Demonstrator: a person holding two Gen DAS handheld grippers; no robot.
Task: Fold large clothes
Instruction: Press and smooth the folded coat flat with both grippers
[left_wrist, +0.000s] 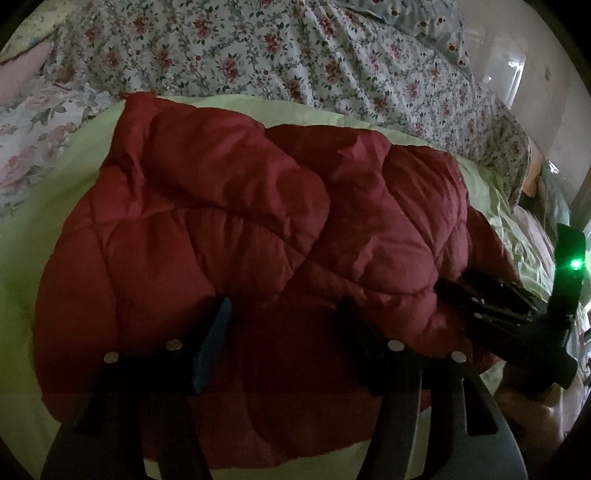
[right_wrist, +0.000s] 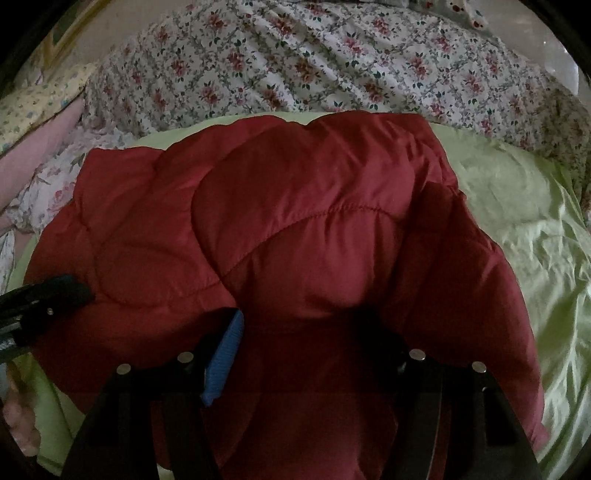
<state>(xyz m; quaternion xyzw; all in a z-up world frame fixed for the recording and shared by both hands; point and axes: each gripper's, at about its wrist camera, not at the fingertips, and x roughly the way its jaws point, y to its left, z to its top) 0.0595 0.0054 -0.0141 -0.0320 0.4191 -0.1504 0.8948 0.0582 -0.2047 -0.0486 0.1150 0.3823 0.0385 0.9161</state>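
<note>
Jacket: a red quilted jacket (left_wrist: 229, 236) lies bunched on the bed, puffed into rounded panels, one padded part folded over the middle; in the right wrist view it (right_wrist: 314, 236) fills the centre.
Left tongs: the left tongs (left_wrist: 284, 339) sit at 6 o'clock in their own view, fingers wide apart with the jacket's near edge bulging between them; the blue pad (left_wrist: 212, 343) on one finger is exposed. Released, not pinching.
Right tongs: the right tongs (right_wrist: 314, 350) straddle the near hem likewise, spread apart, red fabric draped over the finger at 4 o'clock. Released too.
Cross views: the right tool appears at 3 o'clock in the left view with a green light (left_wrist: 575, 264); the left tool shows at 9 o'clock in the right view.
Sheet: a pale green sheet (right_wrist: 517, 221) lies under the jacket.
Bedding: a floral quilt (left_wrist: 295, 48) is heaped beyond, at 12 o'clock.
</note>
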